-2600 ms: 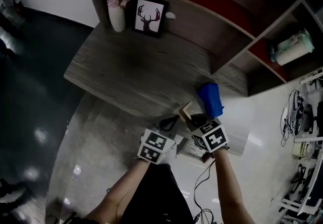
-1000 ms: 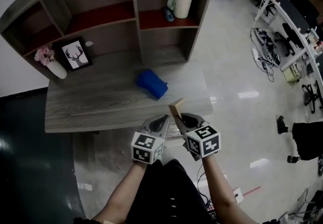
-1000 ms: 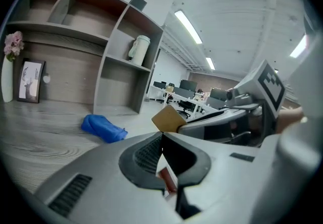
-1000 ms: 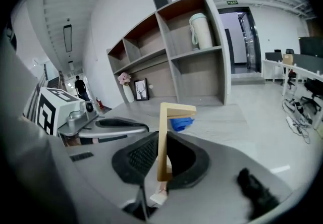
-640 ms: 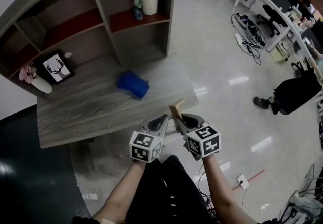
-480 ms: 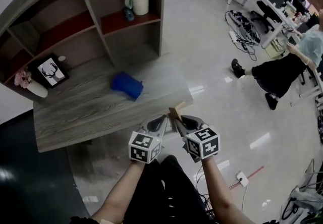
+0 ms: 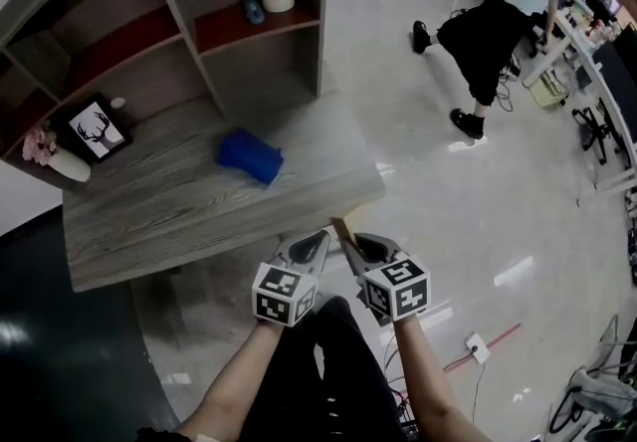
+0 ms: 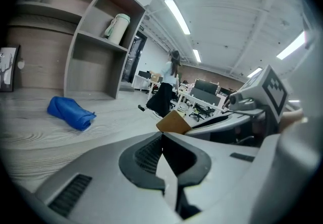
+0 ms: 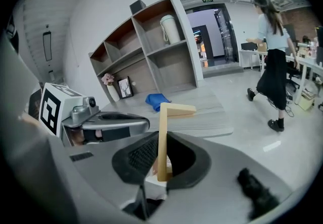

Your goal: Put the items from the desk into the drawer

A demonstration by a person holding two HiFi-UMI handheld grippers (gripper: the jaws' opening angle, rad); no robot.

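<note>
My right tool (image 9: 162,151) clamps an L-shaped wooden piece (image 9: 177,110), so likely the carry step; left tool (image 8: 162,135) pinched closed, empty. Next: find the drawer, unseen here. Blue pouch (image 7: 249,153) lies ahead on bench (image 7: 149,221).

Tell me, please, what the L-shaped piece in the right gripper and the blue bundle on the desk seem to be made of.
L-shaped piece: probably wood or fibreboard, matt tan, flat cut edges.
Blue bundle: likely soft fabric, matt; it is creased and slumped.

The left claw (image 8: 161,137) has its jaws together with nothing between them. Just beyond shows a tan block (image 8: 173,123). Far left on the counter (image 8: 30,140) lies a blue bundle (image 8: 70,112).
</note>
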